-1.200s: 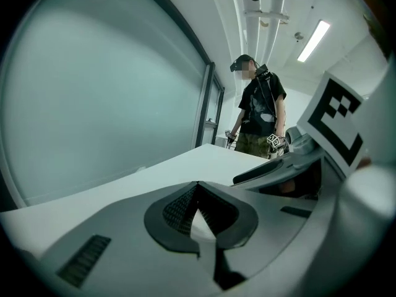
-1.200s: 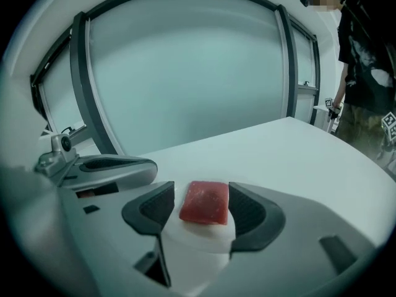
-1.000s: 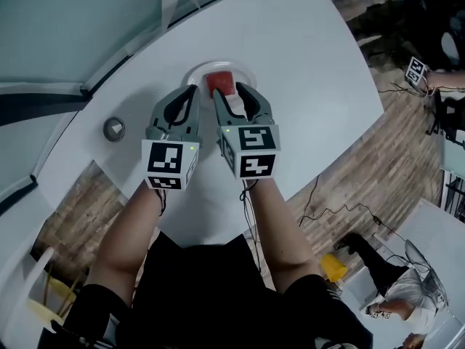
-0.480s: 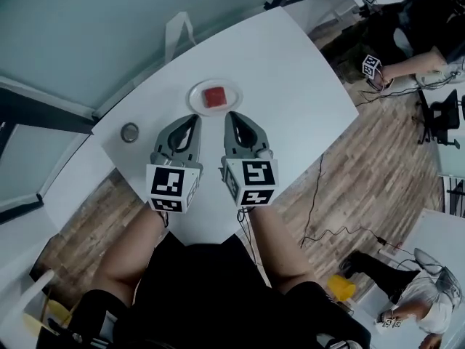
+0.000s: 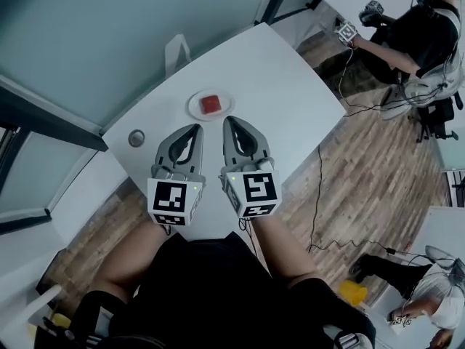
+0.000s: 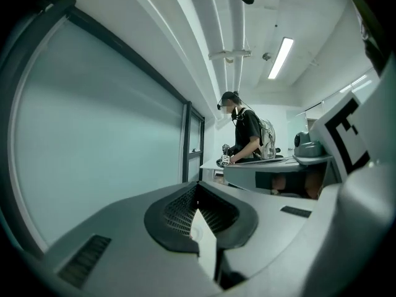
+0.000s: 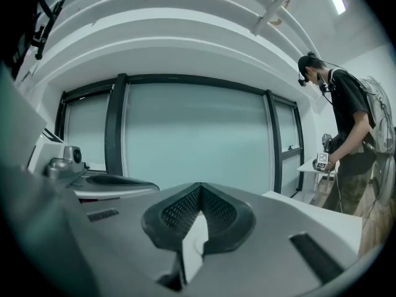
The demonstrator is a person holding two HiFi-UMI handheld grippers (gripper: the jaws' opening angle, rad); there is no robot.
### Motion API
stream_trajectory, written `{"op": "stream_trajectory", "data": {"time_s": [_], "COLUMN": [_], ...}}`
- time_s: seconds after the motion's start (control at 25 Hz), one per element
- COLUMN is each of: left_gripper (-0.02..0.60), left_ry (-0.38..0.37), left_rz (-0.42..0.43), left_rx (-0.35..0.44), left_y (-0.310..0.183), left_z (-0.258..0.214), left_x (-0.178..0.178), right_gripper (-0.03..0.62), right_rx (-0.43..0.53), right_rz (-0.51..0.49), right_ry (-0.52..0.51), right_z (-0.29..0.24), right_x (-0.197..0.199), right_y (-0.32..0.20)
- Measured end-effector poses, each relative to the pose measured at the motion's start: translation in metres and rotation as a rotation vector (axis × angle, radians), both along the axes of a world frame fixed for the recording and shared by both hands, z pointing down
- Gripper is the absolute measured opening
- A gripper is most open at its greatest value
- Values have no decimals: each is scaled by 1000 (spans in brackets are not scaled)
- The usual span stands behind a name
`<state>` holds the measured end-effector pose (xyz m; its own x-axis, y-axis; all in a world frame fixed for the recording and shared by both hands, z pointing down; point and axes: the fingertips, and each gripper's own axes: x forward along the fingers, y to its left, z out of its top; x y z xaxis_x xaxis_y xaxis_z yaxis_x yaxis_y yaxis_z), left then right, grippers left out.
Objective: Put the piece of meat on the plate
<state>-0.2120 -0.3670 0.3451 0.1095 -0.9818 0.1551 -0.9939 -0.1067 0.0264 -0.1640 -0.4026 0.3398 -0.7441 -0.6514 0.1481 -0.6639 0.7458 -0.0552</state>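
In the head view a red piece of meat point(image 5: 211, 103) lies on a small white plate point(image 5: 196, 110) on the white table point(image 5: 290, 100). My left gripper point(image 5: 196, 129) and right gripper point(image 5: 227, 121) hang side by side well above the table, short of the plate, both shut and empty. The left gripper view shows its jaws point(image 6: 197, 193) closed tip to tip against a glass wall. In the right gripper view the jaws point(image 7: 200, 197) meet as well, nothing between them. Neither gripper view shows the plate or meat.
A small round metal lid or dish point(image 5: 136, 137) sits at the table's left corner. Glass partition walls run behind the table. A person point(image 5: 425, 27) sits at another table at the upper right; cables point(image 5: 320, 187) trail over the wooden floor.
Both grippers have risen and drawn back from the plate, where the right one's jaws stood open beside the meat. The meat stays on the plate. The table looks smaller and farther below.
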Motion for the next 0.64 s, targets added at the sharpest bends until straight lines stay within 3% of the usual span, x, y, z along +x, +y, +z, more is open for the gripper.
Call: {"op": "stream_trajectory", "data": {"time_s": [0.64], "left_gripper": [3], "left_ry": [-17], "left_rz": [40], "left_rx": [75], "left_y": [25], "left_z": [-36], "left_x": [21], "right_gripper": [2], "right_rx": [95], "right_rz": [15], "right_ry": [-41], "right_z": [-44], "right_x": [24], "right_y": [38]}}
